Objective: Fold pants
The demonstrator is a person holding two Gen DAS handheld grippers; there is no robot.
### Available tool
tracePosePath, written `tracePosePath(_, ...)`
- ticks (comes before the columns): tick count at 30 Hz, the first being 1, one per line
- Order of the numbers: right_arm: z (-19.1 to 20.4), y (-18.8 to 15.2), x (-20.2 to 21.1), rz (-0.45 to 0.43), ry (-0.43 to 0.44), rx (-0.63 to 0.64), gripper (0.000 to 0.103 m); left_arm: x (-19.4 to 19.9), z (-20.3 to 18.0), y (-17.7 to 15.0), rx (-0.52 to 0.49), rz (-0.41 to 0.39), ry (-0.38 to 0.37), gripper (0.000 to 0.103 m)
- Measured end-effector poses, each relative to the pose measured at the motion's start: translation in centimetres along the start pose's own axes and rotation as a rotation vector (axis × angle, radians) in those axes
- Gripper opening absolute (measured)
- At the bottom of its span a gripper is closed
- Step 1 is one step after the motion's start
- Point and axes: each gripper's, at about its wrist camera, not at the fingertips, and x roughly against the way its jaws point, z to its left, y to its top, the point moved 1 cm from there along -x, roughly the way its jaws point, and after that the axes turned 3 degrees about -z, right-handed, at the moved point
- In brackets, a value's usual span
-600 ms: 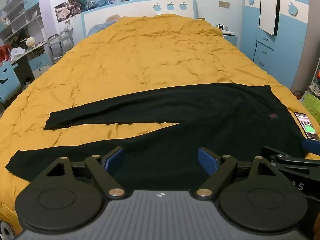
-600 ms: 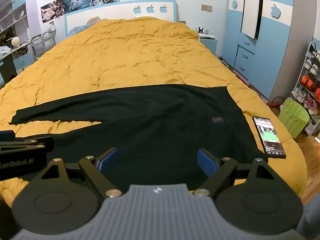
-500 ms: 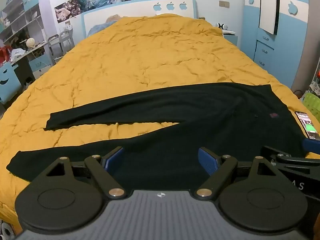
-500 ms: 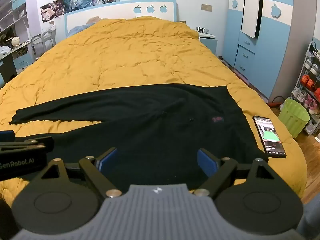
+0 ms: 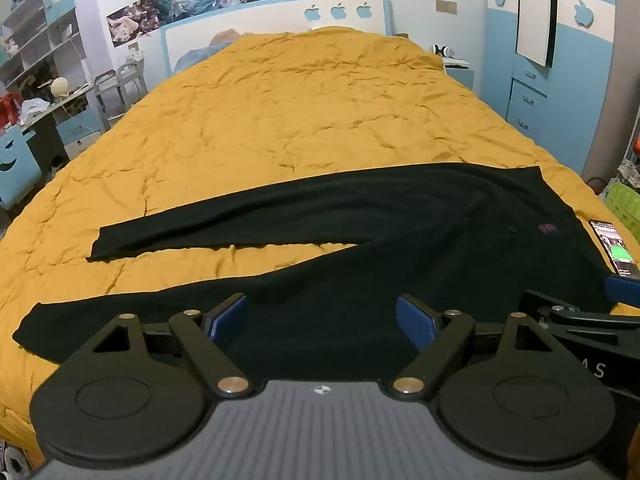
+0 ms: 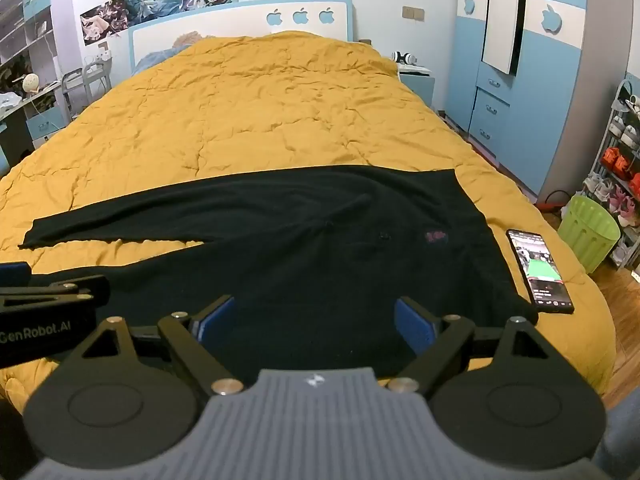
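Black pants [image 5: 360, 232] lie flat across the near part of the yellow bed, waist to the right, two legs spread apart to the left; they also show in the right wrist view [image 6: 300, 240]. My left gripper [image 5: 322, 316] is open and empty above the near leg. My right gripper [image 6: 312, 316] is open and empty above the seat near the waist. Each gripper's side shows in the other's view, the right one [image 5: 592, 320] and the left one [image 6: 48, 300].
The yellow quilt [image 5: 300, 112] covers the whole bed. A lit phone [image 6: 538, 268] lies on the bed just right of the waistband. A green bin [image 6: 588, 232] and shoe rack stand on the floor at right. A desk and shelves stand at left.
Both views have crept slightly; the pants lie as before and both grippers stay open.
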Motion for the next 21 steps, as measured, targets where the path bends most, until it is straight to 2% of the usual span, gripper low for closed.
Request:
tracePosePath(5, 0.08, 0.05, 0.07, -0.002, 0.001, -0.001, 0.082, -0.51, -0.12, -0.92, 0.008, 0.001, 0.001, 0.098)
tracePosePath(21, 0.08, -0.31, 0.08, -0.009, 0.001, 0.005, 0.082, -0.57, -0.01, -0.61, 0.001, -0.001, 0.0, 0.098)
